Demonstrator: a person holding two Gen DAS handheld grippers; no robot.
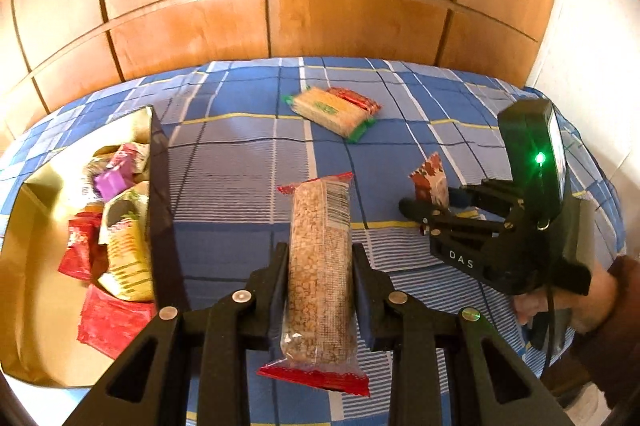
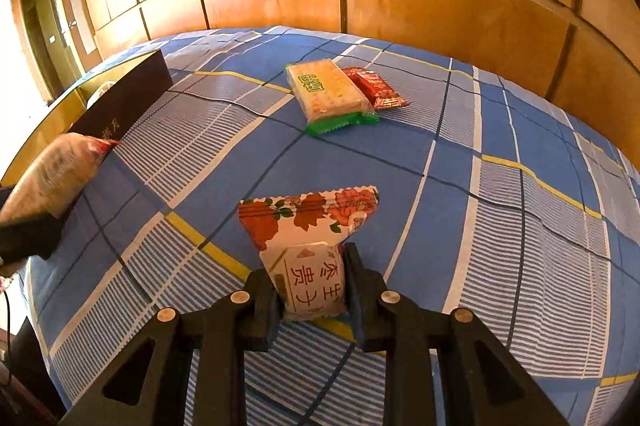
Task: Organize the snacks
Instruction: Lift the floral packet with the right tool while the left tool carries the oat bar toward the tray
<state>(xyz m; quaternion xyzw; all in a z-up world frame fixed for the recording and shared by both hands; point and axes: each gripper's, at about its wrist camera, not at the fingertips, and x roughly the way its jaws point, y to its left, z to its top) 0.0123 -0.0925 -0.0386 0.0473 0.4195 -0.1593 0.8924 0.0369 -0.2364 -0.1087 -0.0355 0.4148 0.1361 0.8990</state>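
A: What could go wrong from here?

B: Likely a drop. The left gripper (image 1: pixel 320 266) pinches the grain bar (image 1: pixel 320 266) only by its long sides, and the wrapper looks slick. A tilt on the way to the box (image 1: pixel 24 306) at the left could let it slide out onto the cloth (image 1: pixel 240 161). The box is already crowded with packets, so it may also catch on the near wall.

A: And the right one?

B: The right gripper (image 2: pixel 312 286) grips the flower pack (image 2: pixel 308 246) low, at one end. The free end flops forward, so a quick swing could peel it loose.

A: So both jaws are closed?

B: Yes, each clamped on its snack, pads pressed against the wrapper.

A: Anything left?

B: A cracker pack (image 2: pixel 328 93) and a red pack (image 2: pixel 376 87) lie touching, far on the cloth, well apart from the box.
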